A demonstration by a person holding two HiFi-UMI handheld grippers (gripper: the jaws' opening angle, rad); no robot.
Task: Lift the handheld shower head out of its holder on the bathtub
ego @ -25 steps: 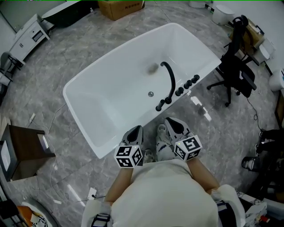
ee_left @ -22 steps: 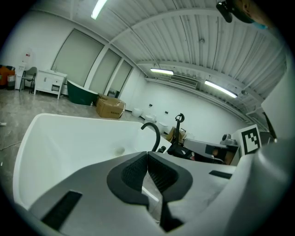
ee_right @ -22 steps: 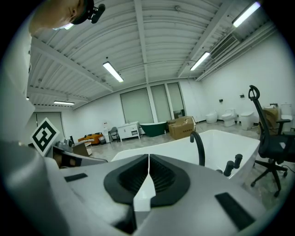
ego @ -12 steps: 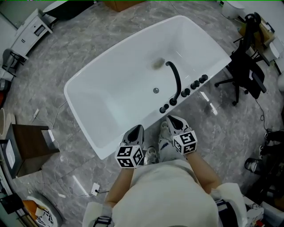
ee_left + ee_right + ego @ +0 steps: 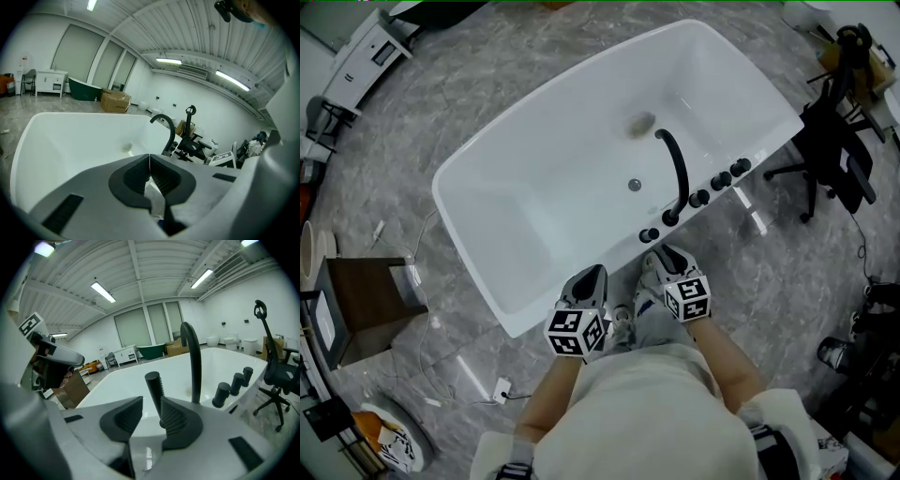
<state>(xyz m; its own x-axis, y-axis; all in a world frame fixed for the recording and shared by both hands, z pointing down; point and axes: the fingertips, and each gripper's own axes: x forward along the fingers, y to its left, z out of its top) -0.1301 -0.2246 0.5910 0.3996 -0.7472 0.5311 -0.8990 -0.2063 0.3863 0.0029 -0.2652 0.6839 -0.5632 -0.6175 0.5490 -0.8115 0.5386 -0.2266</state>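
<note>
The white bathtub (image 5: 534,202) has a black arched spout (image 5: 677,169) and a row of black knobs (image 5: 721,181) on its near rim. The black handheld shower head (image 5: 649,234) stands upright in its holder at the left end of that row. In the right gripper view the shower head (image 5: 154,386) rises just beyond the gap of my right gripper (image 5: 151,404), whose jaws are opening with no pad pressing on it. My left gripper (image 5: 586,281) hovers by the tub rim left of it, and in its own view the left gripper (image 5: 149,168) is shut and empty.
A black office chair (image 5: 834,155) stands right of the tub. A brown cabinet (image 5: 366,300) and loose cables (image 5: 502,389) lie on the marble floor to the left. My feet (image 5: 623,323) are close to the tub's near wall.
Both grippers moved forward and down toward the tub rim, the right one closing in on the shower head. The head view shifted, bringing the tub nearer.
</note>
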